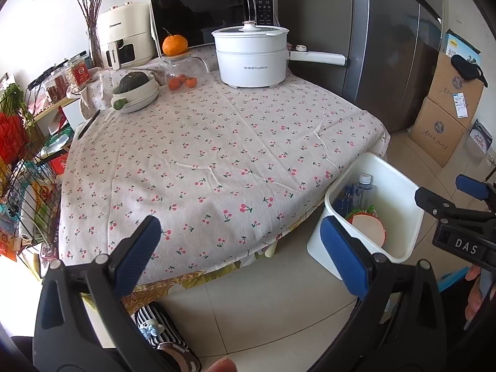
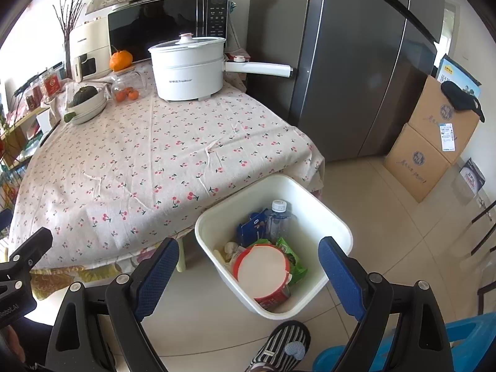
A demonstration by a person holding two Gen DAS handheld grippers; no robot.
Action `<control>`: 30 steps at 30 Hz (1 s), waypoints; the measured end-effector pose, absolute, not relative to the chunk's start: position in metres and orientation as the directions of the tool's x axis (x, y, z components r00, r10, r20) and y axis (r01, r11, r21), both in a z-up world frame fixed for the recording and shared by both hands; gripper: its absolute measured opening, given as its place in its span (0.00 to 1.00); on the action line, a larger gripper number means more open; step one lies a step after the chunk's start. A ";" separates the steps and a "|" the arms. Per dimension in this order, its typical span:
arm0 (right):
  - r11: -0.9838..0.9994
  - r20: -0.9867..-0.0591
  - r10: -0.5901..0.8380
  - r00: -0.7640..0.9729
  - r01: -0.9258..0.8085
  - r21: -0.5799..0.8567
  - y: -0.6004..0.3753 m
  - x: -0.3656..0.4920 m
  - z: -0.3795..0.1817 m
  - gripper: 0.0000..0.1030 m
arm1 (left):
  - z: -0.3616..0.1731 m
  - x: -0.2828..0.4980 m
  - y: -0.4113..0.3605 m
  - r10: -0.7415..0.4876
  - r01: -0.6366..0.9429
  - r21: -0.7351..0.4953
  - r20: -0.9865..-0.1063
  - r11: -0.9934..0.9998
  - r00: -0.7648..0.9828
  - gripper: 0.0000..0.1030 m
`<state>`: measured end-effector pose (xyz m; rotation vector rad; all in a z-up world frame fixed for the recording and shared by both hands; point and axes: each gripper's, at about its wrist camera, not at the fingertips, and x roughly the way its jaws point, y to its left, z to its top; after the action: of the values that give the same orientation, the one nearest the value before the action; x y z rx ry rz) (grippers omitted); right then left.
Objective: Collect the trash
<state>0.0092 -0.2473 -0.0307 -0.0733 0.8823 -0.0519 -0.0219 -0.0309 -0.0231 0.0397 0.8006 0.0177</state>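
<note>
A white trash bin [image 2: 338, 226] stands on the floor at the table's near right corner; it also shows in the left wrist view [image 1: 403, 186]. It holds a red-rimmed instant noodle cup [image 2: 263, 274], a clear plastic bottle [image 2: 277, 218], a blue carton [image 2: 251, 228] and a green wrapper [image 2: 293, 255]. My right gripper [image 2: 248, 263] is open and empty, above the bin. My left gripper [image 1: 240, 241] is open and empty, over the table's near edge, left of the bin.
The cherry-print tablecloth [image 1: 217, 142] covers the table. At its far end stand a white electric pot [image 1: 251, 57], a microwave [image 1: 214, 12], a glass jar with an orange on top [image 1: 181, 71] and bowls with a squash [image 1: 136, 88]. Fridge [image 2: 356, 62] and cardboard boxes [image 2: 434, 142] stand to the right. A slippered foot [image 2: 279, 350] is near the bin.
</note>
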 end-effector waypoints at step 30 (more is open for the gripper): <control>0.996 -0.780 -0.068 0.622 -0.002 -0.088 -0.244 0.010 -0.037 0.90 | -0.021 -0.024 -0.032 0.029 0.001 0.042 -0.709 0.999 0.705 0.99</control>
<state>0.0099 -0.2442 -0.0368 -0.0833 0.8992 -0.0377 -0.0240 -0.0322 -0.0206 0.0403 0.7889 0.0154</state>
